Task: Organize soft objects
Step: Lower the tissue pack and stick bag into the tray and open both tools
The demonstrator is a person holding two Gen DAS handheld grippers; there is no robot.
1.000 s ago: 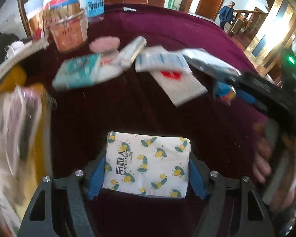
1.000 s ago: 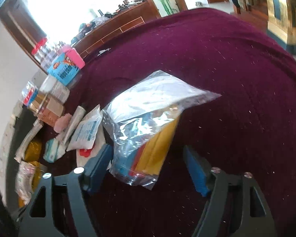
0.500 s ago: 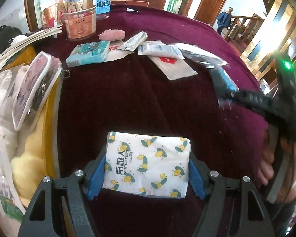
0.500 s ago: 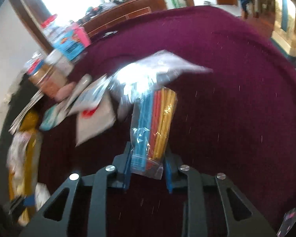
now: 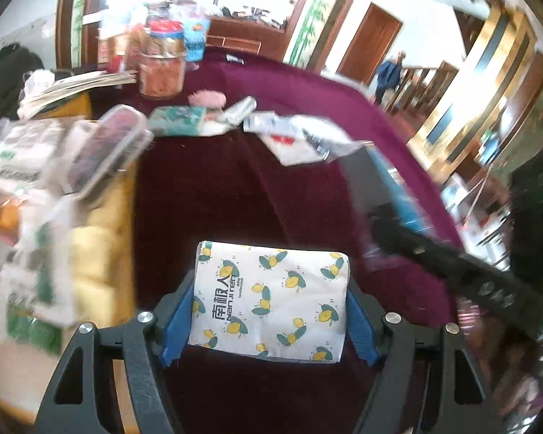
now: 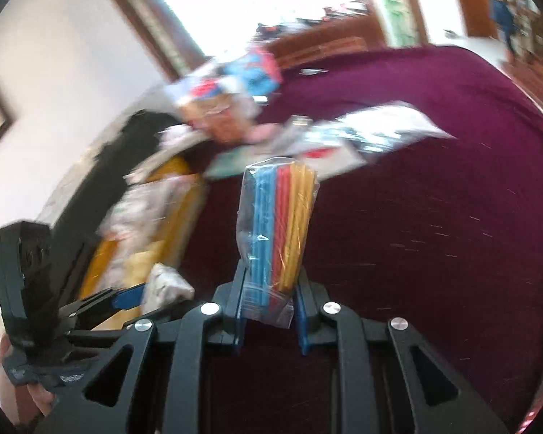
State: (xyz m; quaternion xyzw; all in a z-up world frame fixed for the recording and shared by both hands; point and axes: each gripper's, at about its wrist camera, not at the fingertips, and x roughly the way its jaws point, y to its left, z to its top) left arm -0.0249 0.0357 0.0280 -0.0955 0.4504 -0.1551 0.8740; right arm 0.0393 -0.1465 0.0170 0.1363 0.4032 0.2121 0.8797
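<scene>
A white tissue pack [image 5: 271,300] printed with yellow lemons is clamped flat between the blue pads of my left gripper [image 5: 269,313], above the maroon tablecloth [image 5: 217,199]. In the right wrist view, a clear bag [image 6: 277,209] of blue, red and yellow cloths stands upright. My right gripper [image 6: 271,289] is closing its jaws on the bag's lower end, and the pads press on it. The bag's empty top flap [image 6: 376,130] trails off to the right, blurred.
A yellow container [image 5: 105,224] piled with several wrapped packets sits at the table's left edge. Farther back lie a teal tissue pack [image 5: 177,119], a pink puff [image 5: 206,99], flat white packets [image 5: 293,133] and a jar [image 5: 161,72]. A person stands in the far doorway.
The right gripper's jaws went from wide around the lying bag to shut on it, and the bag is lifted upright. Both grippers have shifted towards the yellow container, the left still carrying the tissue pack.
</scene>
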